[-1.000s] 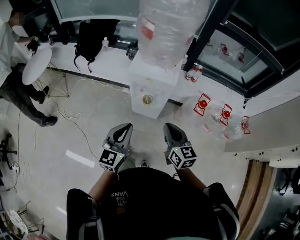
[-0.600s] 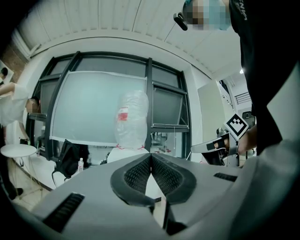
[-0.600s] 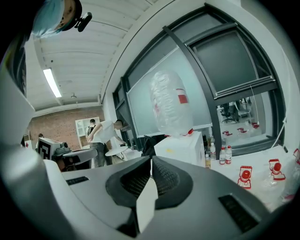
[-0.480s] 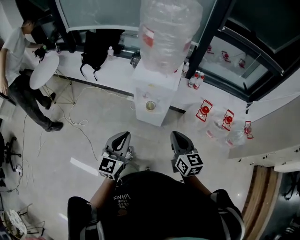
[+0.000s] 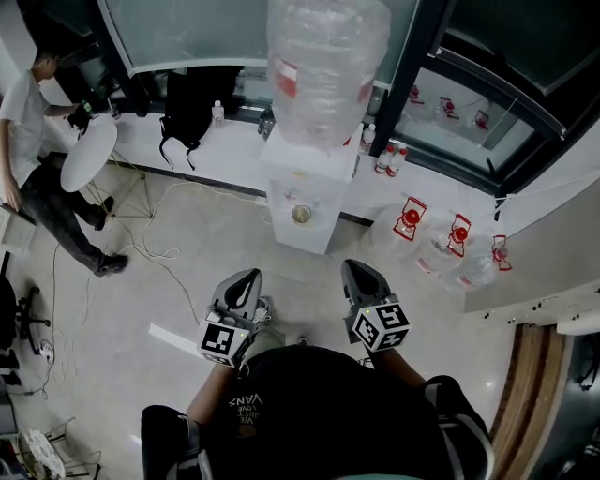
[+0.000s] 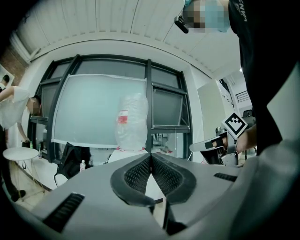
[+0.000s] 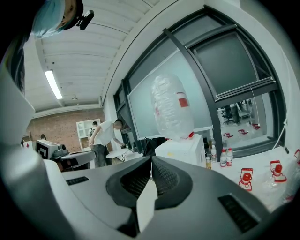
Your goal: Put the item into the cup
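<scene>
1. A small round rim, perhaps the cup point(image 5: 301, 214), sits in the dispenser's point(image 5: 314, 169) front, well ahead of both jaws; the item cannot be made out.
2. Left gripper point(image 5: 246, 279) and right gripper point(image 5: 358, 272): ribbed black jaws pressed together, holding nothing.
3. The dispenser is a white box with a clear, crinkled bottle point(image 5: 323, 66) on top.
4. A glossy pale floor point(image 5: 187, 272) lies below the jaws, and a dark-framed glass wall point(image 5: 187, 28) stands beyond.

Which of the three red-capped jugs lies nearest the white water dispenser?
The leftmost jug in the head view: it lies closest to the water dispenser, while the middle jug and rightmost jug lie farther to the right.
</scene>
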A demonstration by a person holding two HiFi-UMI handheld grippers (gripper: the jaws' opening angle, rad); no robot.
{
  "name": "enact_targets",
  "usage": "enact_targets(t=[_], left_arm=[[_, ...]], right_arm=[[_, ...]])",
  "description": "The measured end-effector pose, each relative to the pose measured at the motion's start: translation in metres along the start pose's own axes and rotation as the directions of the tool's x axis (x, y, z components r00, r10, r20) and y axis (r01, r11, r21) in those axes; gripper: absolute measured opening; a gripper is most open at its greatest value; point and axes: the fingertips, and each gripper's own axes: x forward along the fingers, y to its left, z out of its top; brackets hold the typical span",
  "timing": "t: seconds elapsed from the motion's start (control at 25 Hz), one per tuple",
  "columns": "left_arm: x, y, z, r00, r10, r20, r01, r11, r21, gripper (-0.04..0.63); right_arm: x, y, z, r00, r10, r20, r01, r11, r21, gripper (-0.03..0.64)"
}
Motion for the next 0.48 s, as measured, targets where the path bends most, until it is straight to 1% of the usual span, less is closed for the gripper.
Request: enact_targets(t=[0.48], left_arm=[[0.014,0.003,-0.003,1.000,0.003,0.001,-0.003,1.000,-0.001,0.020]], right_arm=[[0.012,-0.005,-0.001,1.000,0.005,0.002,-0.005,1.000,0.024,0.044]])
